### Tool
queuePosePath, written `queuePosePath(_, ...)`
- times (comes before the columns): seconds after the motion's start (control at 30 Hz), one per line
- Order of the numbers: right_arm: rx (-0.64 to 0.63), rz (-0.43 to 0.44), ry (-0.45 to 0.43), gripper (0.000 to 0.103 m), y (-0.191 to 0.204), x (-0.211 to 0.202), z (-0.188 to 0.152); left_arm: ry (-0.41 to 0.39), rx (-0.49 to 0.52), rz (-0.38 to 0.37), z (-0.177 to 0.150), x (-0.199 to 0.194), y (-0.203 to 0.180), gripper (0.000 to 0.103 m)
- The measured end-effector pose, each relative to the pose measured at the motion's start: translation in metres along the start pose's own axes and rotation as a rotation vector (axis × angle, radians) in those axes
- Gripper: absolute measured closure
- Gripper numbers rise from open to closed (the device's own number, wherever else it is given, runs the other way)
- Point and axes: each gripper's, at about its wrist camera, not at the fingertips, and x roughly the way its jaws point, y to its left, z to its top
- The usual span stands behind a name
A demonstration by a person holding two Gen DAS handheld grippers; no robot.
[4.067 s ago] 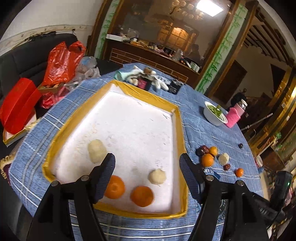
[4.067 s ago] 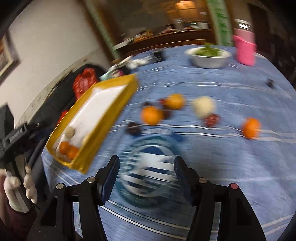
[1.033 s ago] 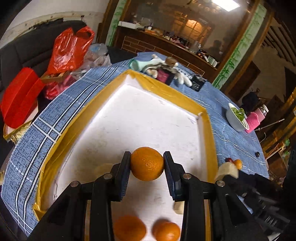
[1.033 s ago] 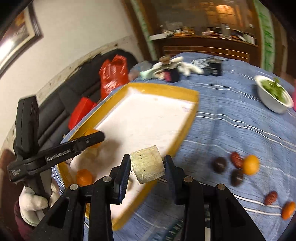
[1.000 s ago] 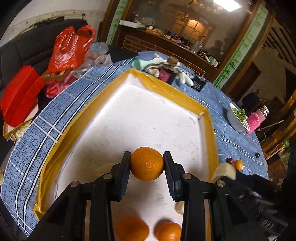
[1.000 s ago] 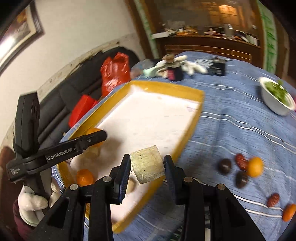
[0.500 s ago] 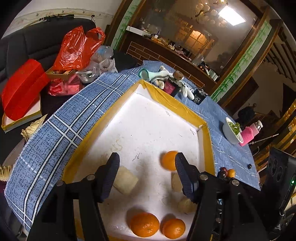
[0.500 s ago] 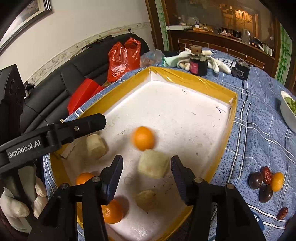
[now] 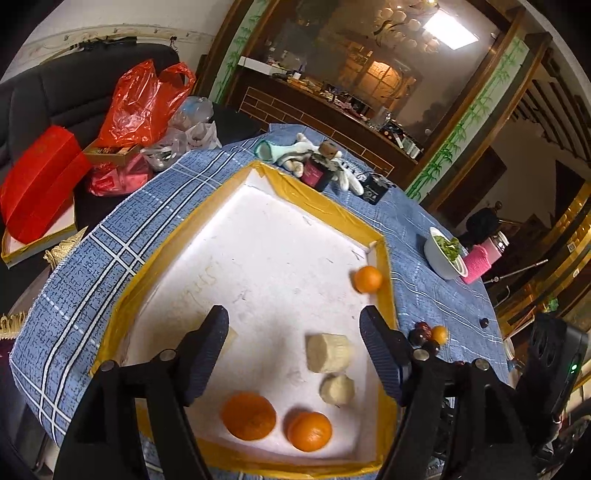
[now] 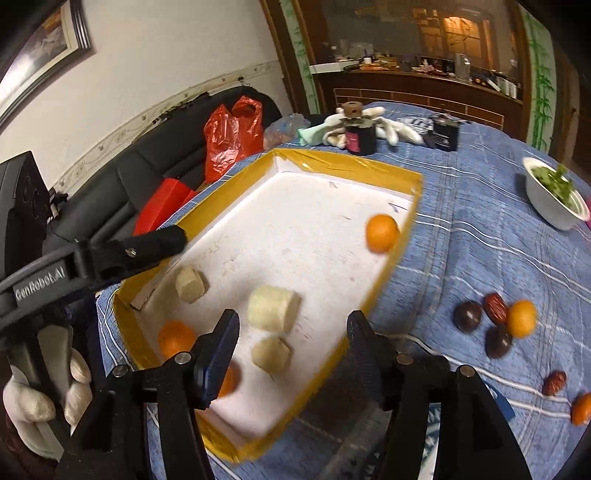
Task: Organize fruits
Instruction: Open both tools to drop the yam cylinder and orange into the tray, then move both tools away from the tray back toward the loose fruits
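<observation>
Both the left gripper point(image 9: 293, 343) and right gripper point(image 10: 291, 343) now hang spread and empty over the tray point(image 9: 280, 184), having dropped an orange point(image 9: 366, 279), now by the far right wall, and a pale chunk point(image 10: 273, 308), while more fruit point(image 10: 495, 325) waits on the cloth at right.

We record dim, warm indoor light from a ceiling panel point(image 9: 448, 27); strong fisheye bending at edges, dark corners, and slight motion blur in the right wrist view.
</observation>
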Motion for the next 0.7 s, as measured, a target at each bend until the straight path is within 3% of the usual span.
queuePosePath(0.37,0.210,-0.087,-0.045,0.034,-0.088,-0.066,-0.063,0.012,0.062,-0.029,-0.014,-0.012,-0.030,0.029)
queuePosePath(0.53,0.333,-0.171,-0.091,0.032,-0.141,-0.110,-0.093,0.038,0.112,-0.044,-0.023,-0.007,-0.053,0.028)
queuePosePath(0.7,0.452,-0.199,-0.126,0.032,-0.186,-0.138,-0.113,0.073,0.172,-0.057,-0.034,0.002,-0.079,0.028)
